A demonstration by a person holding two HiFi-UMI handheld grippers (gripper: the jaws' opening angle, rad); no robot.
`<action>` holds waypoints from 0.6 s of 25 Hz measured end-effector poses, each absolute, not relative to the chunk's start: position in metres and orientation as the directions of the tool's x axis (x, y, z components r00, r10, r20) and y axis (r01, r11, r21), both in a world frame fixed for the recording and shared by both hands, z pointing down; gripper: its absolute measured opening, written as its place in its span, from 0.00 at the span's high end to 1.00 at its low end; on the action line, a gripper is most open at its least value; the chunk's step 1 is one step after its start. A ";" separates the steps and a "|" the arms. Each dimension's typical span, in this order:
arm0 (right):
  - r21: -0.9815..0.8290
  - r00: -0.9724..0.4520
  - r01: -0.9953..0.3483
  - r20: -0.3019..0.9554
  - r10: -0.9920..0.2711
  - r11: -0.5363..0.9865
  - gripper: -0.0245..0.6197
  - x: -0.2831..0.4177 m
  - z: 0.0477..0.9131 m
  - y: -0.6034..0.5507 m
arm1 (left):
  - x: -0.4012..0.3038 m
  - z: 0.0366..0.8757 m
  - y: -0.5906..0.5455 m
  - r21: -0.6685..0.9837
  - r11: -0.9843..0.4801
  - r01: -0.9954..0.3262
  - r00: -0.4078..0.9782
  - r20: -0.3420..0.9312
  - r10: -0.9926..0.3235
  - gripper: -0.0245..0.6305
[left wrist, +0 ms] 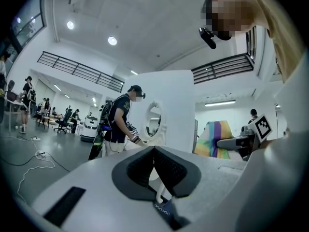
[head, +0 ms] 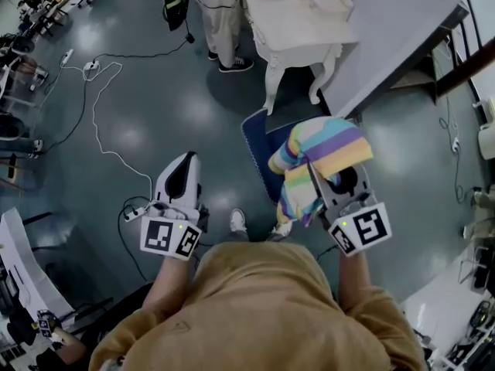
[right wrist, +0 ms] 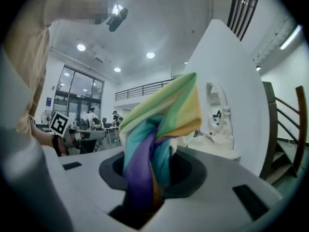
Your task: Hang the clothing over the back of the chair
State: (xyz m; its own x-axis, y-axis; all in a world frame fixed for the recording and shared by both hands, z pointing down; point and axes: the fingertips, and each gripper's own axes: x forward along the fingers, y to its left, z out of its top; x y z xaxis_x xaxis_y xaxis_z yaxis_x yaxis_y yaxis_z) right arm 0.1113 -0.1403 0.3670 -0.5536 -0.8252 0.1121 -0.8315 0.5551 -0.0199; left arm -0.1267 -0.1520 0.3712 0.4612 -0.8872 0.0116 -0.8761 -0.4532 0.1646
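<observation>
- Your right tool (right wrist: 149, 175) is clenched on the striped clothing (head: 321, 149). The fabric is bunched between the pads and drapes over the tool's nose, in the air above the blue padded chair (head: 259, 149).
- Your left tool (head: 184, 161) is closed with nothing in it, well apart from the fabric, over the bare floor (head: 155, 107).
- The step in hand looks like carrying the clothing to the chair back. Bring the bundle over the top edge before you loosen the grip, so the fabric falls on both sides and does not slide off one.
- The clothing is wadded, so it would probably land as a lump. Consider pinching a free edge with the left tool and spreading it as you lower.
- Go in from the open side. The white carved furniture (head: 290, 49) stands just behind the chair and could snag a trailing corner.
- Hard to make out: only a blue stitched panel of the chair shows in the head view, with the rest under the clothing and the right tool. I cannot tell whether that panel is the seat or the back.
- The right tool's tips are buried in fabric, so I cannot tell how deep the bite is.
- What kind of garment it is, and how far it hangs below the tool, is not clear.
</observation>
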 end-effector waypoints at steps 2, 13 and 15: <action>0.008 -0.555 -0.827 0.157 -0.817 0.563 0.76 0.093 0.387 -0.153 | -0.135 0.375 -0.152 0.169 -0.445 -0.879 0.455 0.021 -0.890 0.96; 0.334 -0.494 -0.696 0.420 -0.761 0.636 0.75 -0.006 0.488 -0.177 | -0.197 0.389 -0.140 0.192 -0.400 -0.896 0.415 0.046 -0.908 0.96; 0.411 -0.492 -0.616 0.465 -0.736 0.672 0.75 -0.030 0.513 -0.172 | -0.205 0.391 -0.138 0.196 -0.400 -0.895 0.417 0.049 -0.908 0.96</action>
